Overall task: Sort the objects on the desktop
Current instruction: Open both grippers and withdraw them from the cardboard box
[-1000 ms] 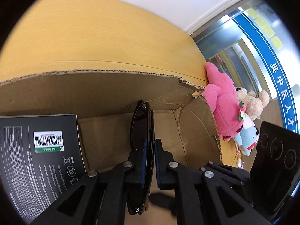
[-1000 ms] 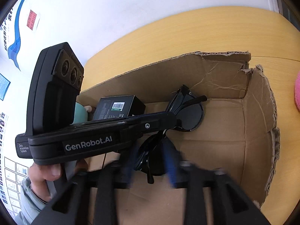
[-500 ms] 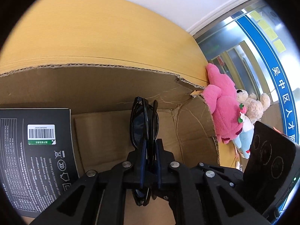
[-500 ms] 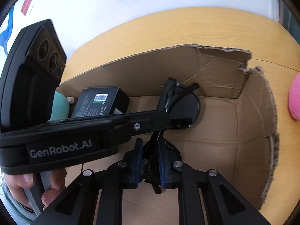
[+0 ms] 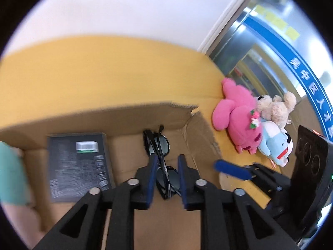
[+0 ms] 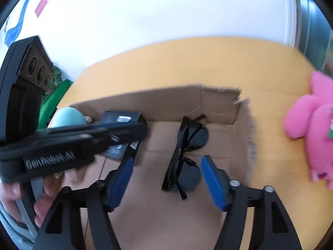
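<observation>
Folded black sunglasses (image 5: 159, 158) (image 6: 184, 154) stand on edge on the floor of an open cardboard box (image 5: 124, 116) (image 6: 166, 102). My left gripper (image 5: 166, 164) is open, its blue pads on either side of the glasses without touching them. My right gripper (image 6: 166, 174) is open wide above the box, with the glasses between its fingers and free of them. The left gripper's body (image 6: 62, 143) crosses the right wrist view at the left.
A black product box (image 5: 77, 164) (image 6: 122, 129) lies in the cardboard box at the left, beside a teal object (image 6: 67, 117). Pink (image 5: 239, 118) (image 6: 312, 125), beige (image 5: 274, 108) and light blue (image 5: 274, 143) plush toys lie on the yellow table (image 5: 104, 70) at the right.
Both grippers were shut on the sunglasses half a second ago; both have opened and pulled back and up. The sunglasses now rest in the box on their own.
</observation>
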Demonstrator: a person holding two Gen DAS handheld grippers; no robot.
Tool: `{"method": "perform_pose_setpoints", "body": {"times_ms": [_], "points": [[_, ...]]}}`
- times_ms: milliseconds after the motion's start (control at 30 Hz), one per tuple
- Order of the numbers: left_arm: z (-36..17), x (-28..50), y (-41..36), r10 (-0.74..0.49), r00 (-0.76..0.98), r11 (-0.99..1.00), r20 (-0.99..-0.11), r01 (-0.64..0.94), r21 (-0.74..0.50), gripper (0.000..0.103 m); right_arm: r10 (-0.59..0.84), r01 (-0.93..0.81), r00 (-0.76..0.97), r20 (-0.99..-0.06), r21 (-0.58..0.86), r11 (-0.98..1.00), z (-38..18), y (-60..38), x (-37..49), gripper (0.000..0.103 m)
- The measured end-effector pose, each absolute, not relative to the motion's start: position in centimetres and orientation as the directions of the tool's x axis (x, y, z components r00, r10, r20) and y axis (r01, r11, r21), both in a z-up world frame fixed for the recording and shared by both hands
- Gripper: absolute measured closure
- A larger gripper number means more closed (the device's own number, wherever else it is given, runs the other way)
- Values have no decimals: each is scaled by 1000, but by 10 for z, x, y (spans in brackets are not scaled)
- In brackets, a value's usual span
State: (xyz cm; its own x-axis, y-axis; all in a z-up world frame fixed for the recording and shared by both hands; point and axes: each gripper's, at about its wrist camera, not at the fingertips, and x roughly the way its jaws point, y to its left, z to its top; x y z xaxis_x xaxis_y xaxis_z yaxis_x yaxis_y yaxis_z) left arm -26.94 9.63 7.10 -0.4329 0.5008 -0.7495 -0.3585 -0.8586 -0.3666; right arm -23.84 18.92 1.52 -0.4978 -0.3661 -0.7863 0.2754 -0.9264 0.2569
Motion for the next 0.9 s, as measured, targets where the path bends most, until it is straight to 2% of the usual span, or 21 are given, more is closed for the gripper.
{"method": "perform_pose_setpoints", "body": {"times_ms": [33,67,100,133,167,233,333,467,733,800,833,867,900], "points": [[84,-255,90,478,-483,-872,-734,-363,-328,66,-358,275,-521,-775,245,-930,29,186,-246,25],[98,-239,84,445,-541,-890,-714,-358,-283,49,-348,275,-548,-761,229,-934,38,188,-235,23],[113,-218,75,396,-614,-914,-683,-337,-227,40,-342,281,-581,-738,213,-936,45,203,-220,21],[125,-201,68,353,-674,-933,-650,-310,-185,25,-341,290,-617,-710,199,-936,61,217,-198,14],[136,-182,59,305,-732,-951,-609,-273,-148,21,-340,296,-645,-684,187,-937,71,218,-183,0],[153,-141,43,217,-818,-976,-533,-199,-92,21,-340,318,-707,-620,150,-936,99,230,-138,0],[164,-90,27,147,-865,-988,-480,-149,-35,20,-345,348,-740,-577,109,-931,111,230,-92,0],[158,-40,13,67,-881,-996,-469,-83,15,19,-324,341,-757,-568,81,-937,135,234,-37,0],[144,23,11,23,-876,-997,-481,-55,52,19,-331,355,-774,-540,63,-933,156,232,29,3],[142,30,9,52,-867,-997,-495,-70,17,19,-323,359,-785,-529,38,-933,157,231,38,28],[141,32,8,70,-864,-997,-499,-79,-2,20,-330,367,-776,-537,41,-929,156,231,39,63],[139,35,8,79,-866,-997,-494,-81,-17,24,-340,374,-758,-557,56,-926,154,230,38,87],[138,38,6,85,-868,-996,-489,-78,-35,30,-340,371,-746,-572,67,-926,151,230,38,89]]}}
